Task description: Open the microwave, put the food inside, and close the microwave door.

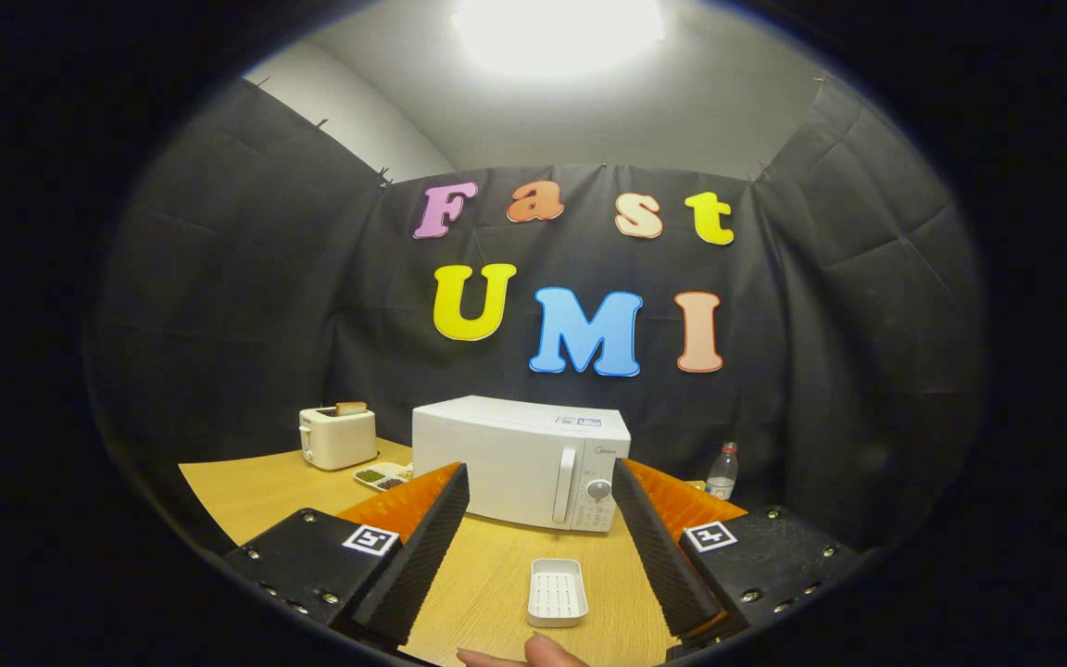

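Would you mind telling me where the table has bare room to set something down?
Bare wood lies between the open gripper, around the white tray, and before the toaster. It is crowded where the small dish sits between toaster and microwave.

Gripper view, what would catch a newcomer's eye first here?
The white microwave, door closed, stands on the wooden table beyond the open fingers of the hand-held gripper. A small white ridged tray lies on the table between those fingers. Left of the microwave is a toaster with bread sticking up, and right of it a plastic bottle.
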